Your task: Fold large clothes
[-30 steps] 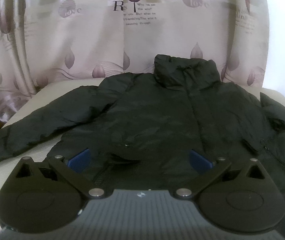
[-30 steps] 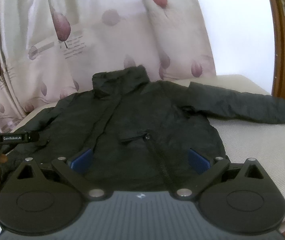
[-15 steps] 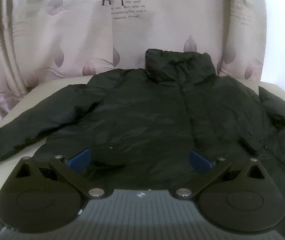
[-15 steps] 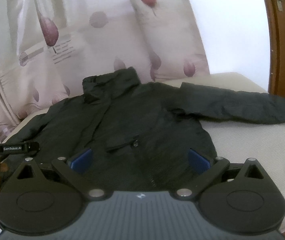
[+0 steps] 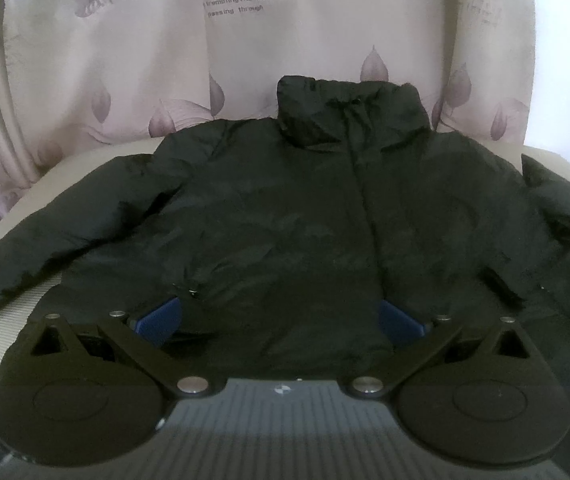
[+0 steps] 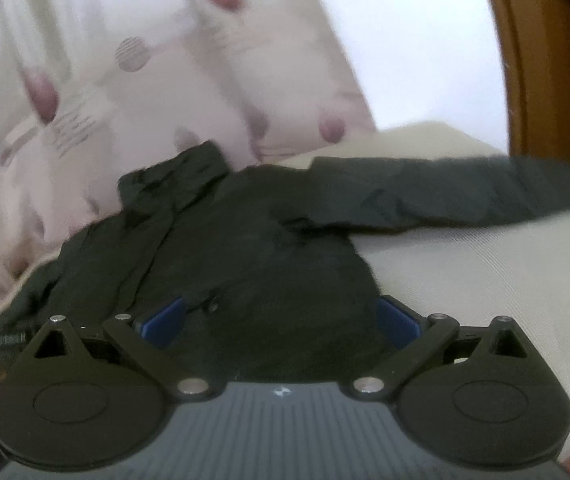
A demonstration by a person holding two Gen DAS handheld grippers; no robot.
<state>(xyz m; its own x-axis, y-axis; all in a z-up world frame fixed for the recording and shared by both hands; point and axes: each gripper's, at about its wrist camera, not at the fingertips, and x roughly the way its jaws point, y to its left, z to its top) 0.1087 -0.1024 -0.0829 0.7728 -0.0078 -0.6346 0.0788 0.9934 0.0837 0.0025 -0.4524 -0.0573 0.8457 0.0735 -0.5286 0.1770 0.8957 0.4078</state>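
Jacket (image 5: 285, 216) spread flat on cream cushion (image 6: 485, 272), sleeves out. Left tool (image 5: 279, 320), right tool (image 6: 281, 316) both wide apart, empty, over hem. Curtain (image 5: 125, 60) behind.

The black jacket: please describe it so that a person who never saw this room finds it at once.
A pale curtain with purple leaf prints hangs behind a cream cushion. The black jacket lies flat on that cushion, front up, collar toward the curtain and sleeves spread sideways. It is the only dark thing there.
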